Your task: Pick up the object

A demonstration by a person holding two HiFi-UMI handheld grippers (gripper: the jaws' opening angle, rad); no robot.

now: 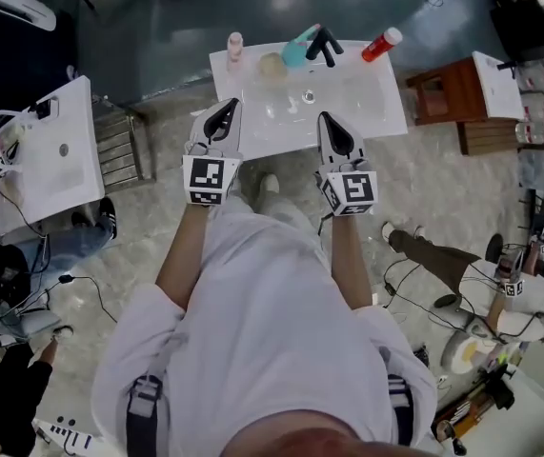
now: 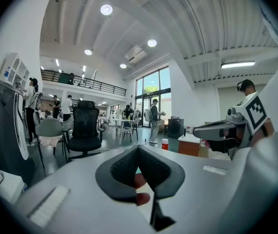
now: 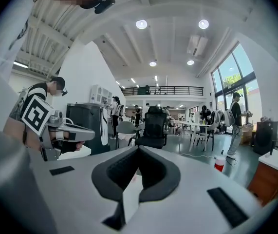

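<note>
A white table (image 1: 367,103) stands ahead of me. On it lie a pink bottle (image 1: 235,46), a beige round thing (image 1: 272,65), a teal object (image 1: 298,50), a black object (image 1: 322,46), a red bottle (image 1: 380,44) and a small silver piece (image 1: 309,95). My left gripper (image 1: 226,105) hovers over the table's near left edge, its jaws shut with nothing gripped (image 2: 139,147). My right gripper (image 1: 325,117) hovers over the near middle, also shut and empty (image 3: 139,147). Both point level into the room and touch nothing. The red bottle (image 2: 164,144) shows beyond the left jaws.
A brown wooden stand (image 1: 453,89) sits right of the table, and a second white table (image 1: 52,155) with a metal rack (image 1: 124,141) sits to the left. People sit on both sides, and cables (image 1: 405,284) trail over the floor. A black office chair (image 3: 153,126) stands farther off.
</note>
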